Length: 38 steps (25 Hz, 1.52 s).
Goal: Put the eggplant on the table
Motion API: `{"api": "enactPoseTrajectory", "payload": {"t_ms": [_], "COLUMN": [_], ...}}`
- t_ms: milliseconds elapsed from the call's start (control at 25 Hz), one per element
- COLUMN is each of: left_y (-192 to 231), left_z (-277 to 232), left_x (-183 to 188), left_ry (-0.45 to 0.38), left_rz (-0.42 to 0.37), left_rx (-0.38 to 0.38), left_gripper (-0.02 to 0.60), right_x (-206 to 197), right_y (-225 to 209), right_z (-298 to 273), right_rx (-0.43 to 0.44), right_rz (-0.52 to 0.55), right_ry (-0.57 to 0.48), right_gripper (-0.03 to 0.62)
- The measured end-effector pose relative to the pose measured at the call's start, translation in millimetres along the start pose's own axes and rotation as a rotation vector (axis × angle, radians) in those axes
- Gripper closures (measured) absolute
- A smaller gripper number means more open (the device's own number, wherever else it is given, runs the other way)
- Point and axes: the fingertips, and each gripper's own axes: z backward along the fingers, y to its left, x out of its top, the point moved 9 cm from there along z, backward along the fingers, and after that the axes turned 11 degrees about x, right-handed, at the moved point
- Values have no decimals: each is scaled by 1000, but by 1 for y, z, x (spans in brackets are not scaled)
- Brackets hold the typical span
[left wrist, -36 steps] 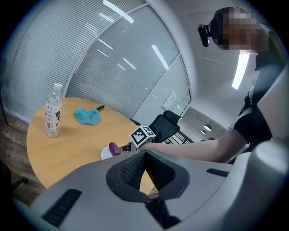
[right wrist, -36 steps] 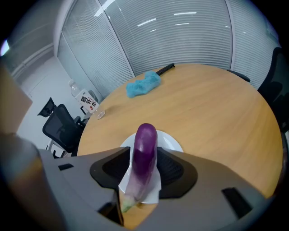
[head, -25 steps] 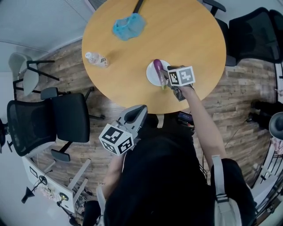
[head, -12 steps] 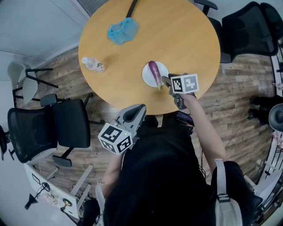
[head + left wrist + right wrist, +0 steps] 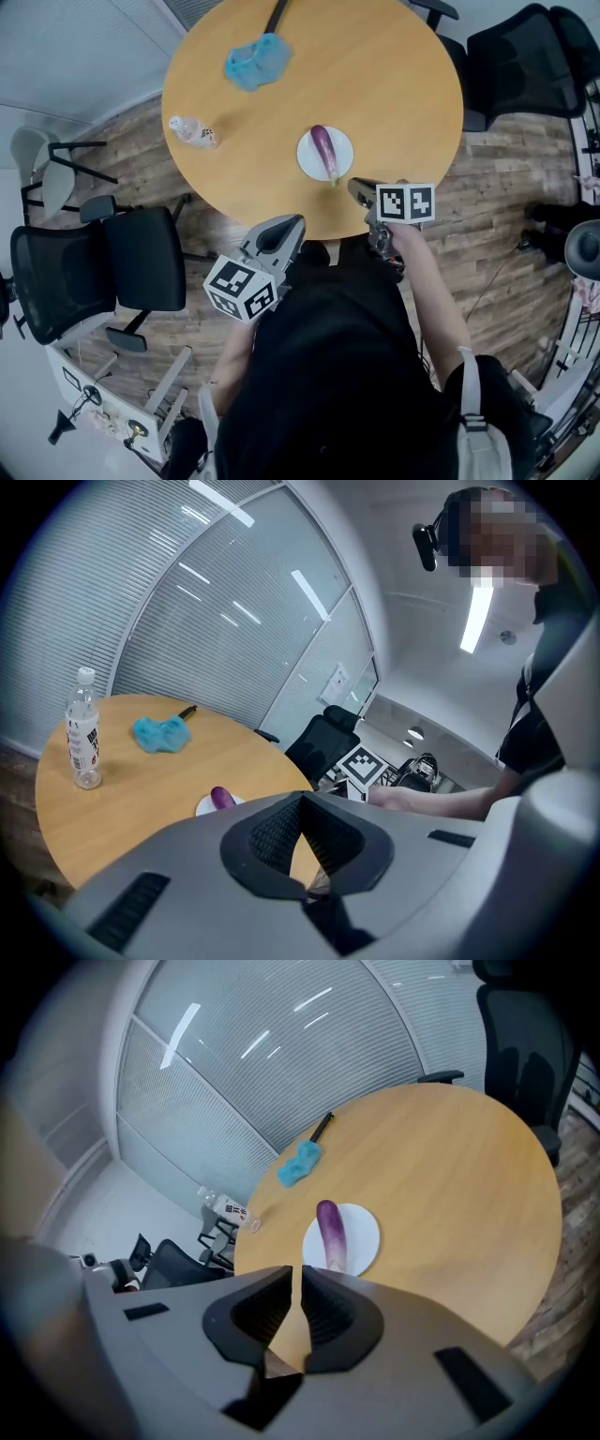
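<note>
Eggplant (image 5: 323,150) lies lengthwise on white plate (image 5: 307,157) on table (image 5: 375,75), untouched by either tool (placement looks done). Right gripper (image 5: 355,187) at table edge beside plate, jaws just been closing, almost together, nothing between: eggplant released. Left gripper (image 5: 296,222) clenched empty, parked off table, likely unneeded for this job.

The purple eggplant (image 5: 323,148) lies flat on a white plate (image 5: 307,161) on the round wooden table (image 5: 375,75).
</note>
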Motion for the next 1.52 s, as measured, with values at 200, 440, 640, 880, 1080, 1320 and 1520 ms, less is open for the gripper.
{"api": "enactPoseTrajectory", "payload": {"t_ms": [200,440,640,880,1080,1320,1520], "left_y": [-2,-7,-16,-37,-76,-178,-250], "left_z": [3,-11,-24,-12,-5,-12,-5], "left_x": [0,-21,-41,-38,-44,-86,-135], "left_ry": [-8,19,66,21,-15,8,20], "left_rz": [15,81,111,65,39,41,45], "left_rx": [-12,-79,-116,-57,13,-3,23], "left_gripper": [572,572,572,572,572,572,572], "right_x": [-18,-37,-67,-89,-99,-143,-185], "right_y": [11,12,0,-15,-12,-31,-55], "right_z": [19,63,121,154,191,281,336], "right_rx": [72,14,-101,-61,56,202,237], "right_rz": [-55,19,-3,-15,74,166,234], "right_ry": [-27,-12,-32,-48,-96,-167,-169], "right_gripper": [563,565,565,566,568,568,568]}}
